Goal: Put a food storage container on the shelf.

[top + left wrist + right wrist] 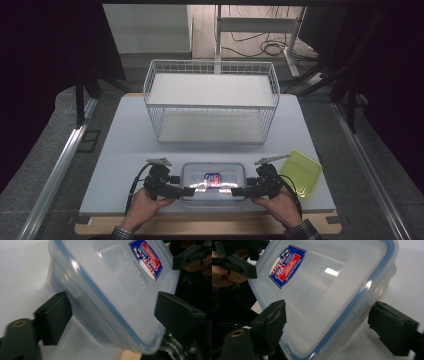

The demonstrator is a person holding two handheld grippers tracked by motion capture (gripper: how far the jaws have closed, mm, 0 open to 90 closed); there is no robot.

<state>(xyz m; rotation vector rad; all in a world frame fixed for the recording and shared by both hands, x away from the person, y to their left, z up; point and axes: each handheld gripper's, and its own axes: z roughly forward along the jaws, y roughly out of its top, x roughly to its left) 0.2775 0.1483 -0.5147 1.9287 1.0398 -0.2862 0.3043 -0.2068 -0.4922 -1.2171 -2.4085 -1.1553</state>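
A clear plastic container (213, 180) with a blue-rimmed lid and a red and blue sticker (213, 178) lies near the table's front edge. My left gripper (186, 191) is at its near left corner. In the left gripper view the container (110, 290) sits between the two jaws, which stand wide apart, one by the side wall and one by the lid's edge. My right gripper (234, 191) mirrors this at the near right corner, where the container (324, 290) again lies between wide-set jaws. Both grippers look open; whether any jaw presses the container is unclear.
A white wire basket (212, 102) with two levels stands at the middle back of the grey table (125, 150). A yellow-green lid or tray (301, 172) lies just right of my right gripper. The table's wooden front edge (210, 227) runs close below the hands.
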